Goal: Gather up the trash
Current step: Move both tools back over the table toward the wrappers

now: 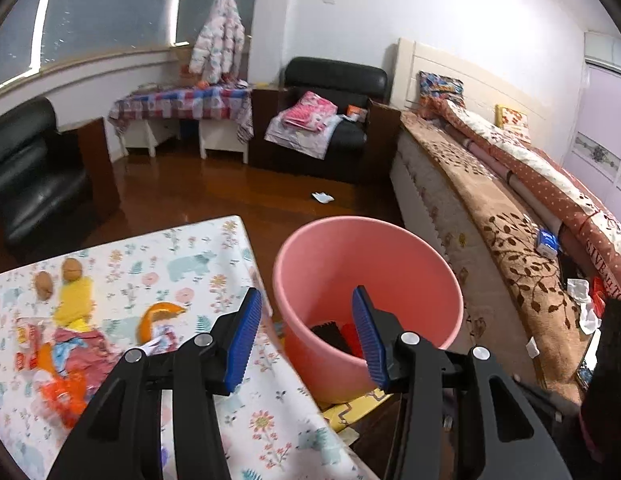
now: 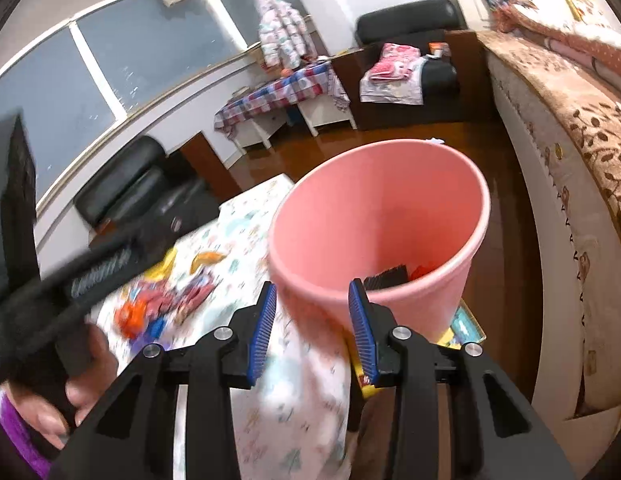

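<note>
Because the pink bin (image 1: 368, 304) stands on the floor just off the corner of the surface (image 1: 214, 248), it lies straight ahead of both claws, its mouth tipped toward them so scraps can be dropped in with a short reach; a dark piece and a red piece (image 1: 348, 334) already lie at its bottom, just past the left claw's far finger. With its jaws wide apart and nothing between them, the left claw (image 1: 306, 330) hangs at the near rim of the bin; the right claw (image 2: 312, 326) stands about half open, also empty, over the surface's edge with the bin's wall just beyond its tips. Off to the left of both claws waits the remaining trash: crumpled wrappers (image 1: 66, 360), an orange peel (image 1: 160, 316), a yellow scrap (image 1: 74, 300) and two walnut-like shells (image 1: 58, 278), all still on the surface; a white scrap (image 1: 322, 197) lies on the floor well beyond the bin, so much of the job seems left.
</note>
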